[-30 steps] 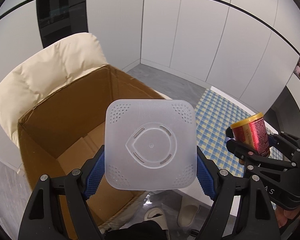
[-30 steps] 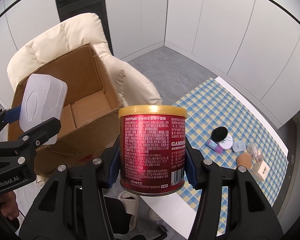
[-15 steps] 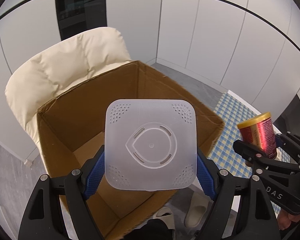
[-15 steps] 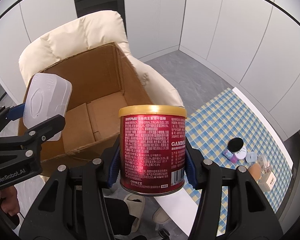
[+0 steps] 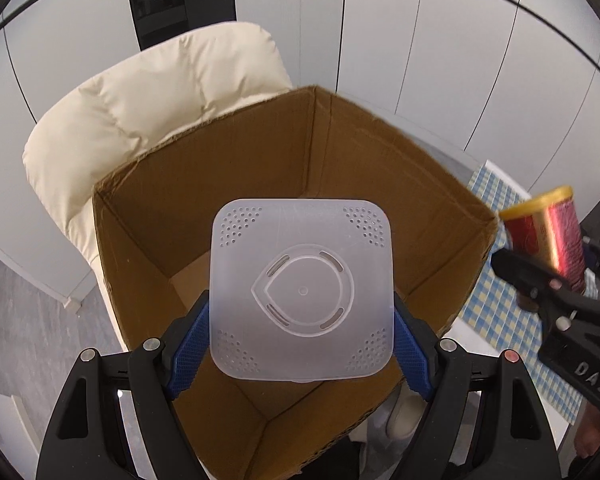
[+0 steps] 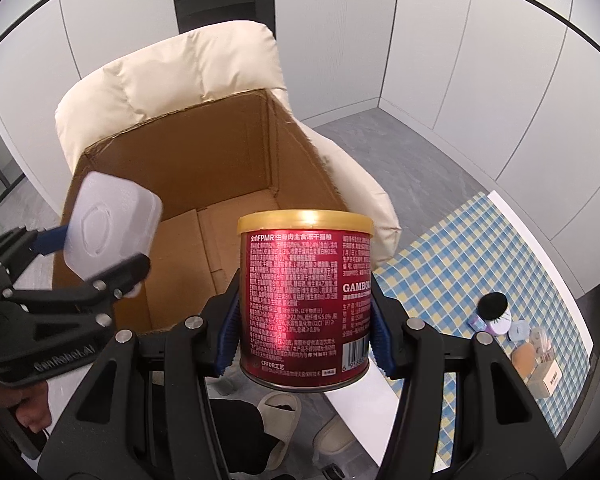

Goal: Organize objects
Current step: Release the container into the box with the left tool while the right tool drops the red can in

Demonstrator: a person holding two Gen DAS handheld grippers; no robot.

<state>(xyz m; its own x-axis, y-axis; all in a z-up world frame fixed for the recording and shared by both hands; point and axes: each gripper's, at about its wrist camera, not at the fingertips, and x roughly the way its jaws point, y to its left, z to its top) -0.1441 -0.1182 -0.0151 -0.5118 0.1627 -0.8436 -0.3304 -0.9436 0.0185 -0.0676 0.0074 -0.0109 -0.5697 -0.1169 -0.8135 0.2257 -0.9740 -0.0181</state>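
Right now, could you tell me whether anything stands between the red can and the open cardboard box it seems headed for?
Nothing visible does. The red can is clamped in the right gripper, just short of the cardboard box; the box's floor looks bare.

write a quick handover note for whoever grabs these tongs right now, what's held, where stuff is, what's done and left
Left tongs: shut on the translucent square container, held over the open cardboard box.
Right tongs: shut on the red can, beside the box on its table side.
The box sits on the cream chair; its floor looks bare.
Done: both items picked up and brought to the box.
Left: lower and release each inside; small items remain on the checked tablecloth.
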